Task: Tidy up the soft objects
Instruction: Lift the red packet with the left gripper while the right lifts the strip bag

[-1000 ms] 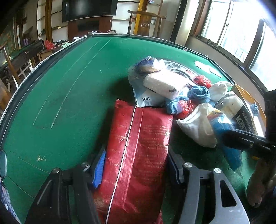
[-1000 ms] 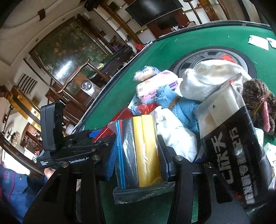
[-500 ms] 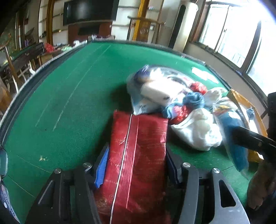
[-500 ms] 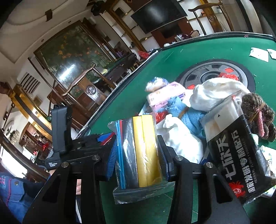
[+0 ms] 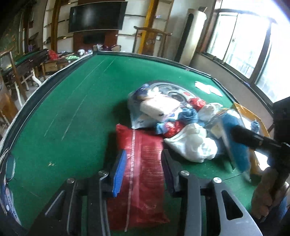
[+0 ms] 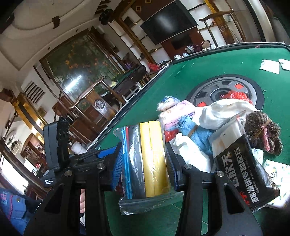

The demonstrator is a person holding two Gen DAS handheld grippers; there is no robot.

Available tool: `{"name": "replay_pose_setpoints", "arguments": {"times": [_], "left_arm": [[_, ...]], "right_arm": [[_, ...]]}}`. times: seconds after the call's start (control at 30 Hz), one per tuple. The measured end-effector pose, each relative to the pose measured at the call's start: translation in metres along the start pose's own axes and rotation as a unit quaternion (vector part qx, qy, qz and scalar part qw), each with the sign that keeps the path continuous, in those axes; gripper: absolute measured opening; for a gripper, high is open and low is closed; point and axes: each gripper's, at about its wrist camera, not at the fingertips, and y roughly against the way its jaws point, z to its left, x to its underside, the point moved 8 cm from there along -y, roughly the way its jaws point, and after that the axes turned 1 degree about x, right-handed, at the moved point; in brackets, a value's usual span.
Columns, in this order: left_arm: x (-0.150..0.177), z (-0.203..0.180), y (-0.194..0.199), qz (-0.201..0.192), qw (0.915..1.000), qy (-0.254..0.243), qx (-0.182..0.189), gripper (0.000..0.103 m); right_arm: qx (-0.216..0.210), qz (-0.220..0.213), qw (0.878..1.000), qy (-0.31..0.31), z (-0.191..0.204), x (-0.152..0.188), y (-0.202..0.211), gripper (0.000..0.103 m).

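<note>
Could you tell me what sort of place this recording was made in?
Probably a home or club games room: a green-felt mahjong table with a central dial, a second green table behind, carved wooden chairs and a wall television.

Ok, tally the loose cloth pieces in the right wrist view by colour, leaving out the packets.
White: 2, the big white bundle and the smaller white cloth
Blue: 1, the blue towel
Brown: 1, the brown knitted piece
Total: 4
</note>
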Motion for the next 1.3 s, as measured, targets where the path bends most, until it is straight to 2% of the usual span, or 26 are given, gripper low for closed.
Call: {"name": "replay_pose_setpoints", "arguments": {"times": [0.07,0.1,0.17,0.37,0.47,0.57,0.67,0.7,0.77,0.87,0.93,1.0,1.2,1.3], "left_arm": [[0.001,0.008,-0.002,0.015,0.9998,0.002,-0.012,0.044],[0.002,0.012,-0.002,0.02,0.9997,0.003,-0.015,0.051],[0.005,0.02,-0.005,0.034,0.9992,0.007,-0.019,0.058],[0.017,0.013,-0.021,0.095,0.9953,-0.013,-0.011,0.059],[0.021,0.005,-0.023,0.093,0.9954,-0.021,-0.014,0.06],[0.024,-0.002,-0.028,0.098,0.994,-0.038,-0.029,0.071],[0.03,-0.01,-0.035,0.117,0.9904,-0.061,-0.042,0.072],[0.035,-0.011,-0.039,0.131,0.9875,-0.072,-0.052,0.075],[0.035,-0.013,-0.04,0.114,0.9862,-0.091,-0.079,0.077],[0.035,-0.014,-0.042,0.108,0.9882,-0.079,-0.075,0.076],[0.032,-0.006,-0.042,0.099,0.9908,-0.053,-0.075,0.062],[0.031,-0.003,-0.041,0.099,0.9914,-0.05,-0.07,0.057],[0.026,-0.006,-0.032,0.09,0.9944,-0.031,-0.046,0.052],[0.019,-0.014,-0.021,0.066,0.9967,-0.031,-0.036,0.052]], "right_arm": [[0.004,-0.006,1.0,-0.002,-0.002,-0.001,0.002,0.044],[0.001,-0.008,1.0,-0.006,-0.003,-0.002,0.004,0.044],[0.004,-0.015,1.0,-0.01,-0.004,-0.003,0.007,0.044],[-0.003,-0.024,1.0,-0.007,0.0,-0.005,0.014,0.044],[-0.006,-0.026,1.0,-0.006,0.002,-0.005,0.016,0.044],[-0.008,-0.026,1.0,-0.004,0.003,-0.004,0.017,0.044],[-0.01,-0.024,1.0,-0.002,0.005,-0.003,0.017,0.044],[-0.01,-0.023,1.0,-0.001,0.006,-0.002,0.017,0.044],[-0.012,-0.022,1.0,0.002,0.01,-0.001,0.016,0.044],[-0.012,-0.022,1.0,0.005,0.011,0.0,0.017,0.044],[-0.009,-0.024,1.0,0.006,0.011,0.0,0.018,0.044],[-0.008,-0.025,1.0,0.004,0.01,-0.001,0.019,0.044],[-0.003,-0.035,0.999,-0.002,0.008,-0.002,0.025,0.044],[-0.001,-0.042,0.999,-0.001,0.009,-0.004,0.03,0.044]]}}
